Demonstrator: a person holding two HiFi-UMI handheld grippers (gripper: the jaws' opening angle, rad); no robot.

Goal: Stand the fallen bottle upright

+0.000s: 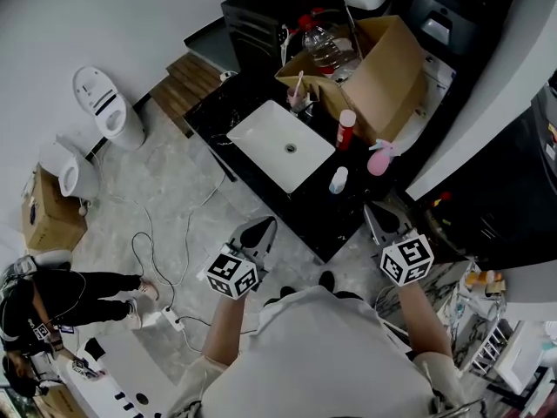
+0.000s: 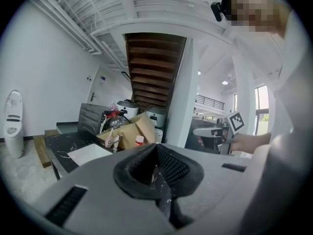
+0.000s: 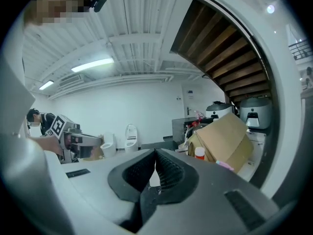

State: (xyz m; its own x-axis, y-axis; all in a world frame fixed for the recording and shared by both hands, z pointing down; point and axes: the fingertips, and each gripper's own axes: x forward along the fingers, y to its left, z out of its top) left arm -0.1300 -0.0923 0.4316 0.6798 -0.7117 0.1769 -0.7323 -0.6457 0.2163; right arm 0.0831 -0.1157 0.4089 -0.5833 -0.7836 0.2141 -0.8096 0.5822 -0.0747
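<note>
On the black counter (image 1: 344, 220), to the right of the white sink (image 1: 280, 144), three bottles stand upright: a red bottle with a white cap (image 1: 346, 129), a pink spray bottle (image 1: 380, 158) and a small white bottle (image 1: 338, 179). No bottle lies on its side. My left gripper (image 1: 265, 223) hangs in front of the counter's near edge, shut and empty. My right gripper (image 1: 376, 209) is over the counter's near right corner, just short of the small white bottle, also shut with nothing in it. In the gripper views the left gripper (image 2: 156, 148) and right gripper (image 3: 155, 153) show closed jaws.
An open cardboard box (image 1: 383, 72) with a clear jug (image 1: 326, 46) stands behind the sink. Cables and a power strip (image 1: 174, 320) lie on the floor to the left, near two white toilets (image 1: 109, 103). A person (image 1: 52, 294) crouches at the far left.
</note>
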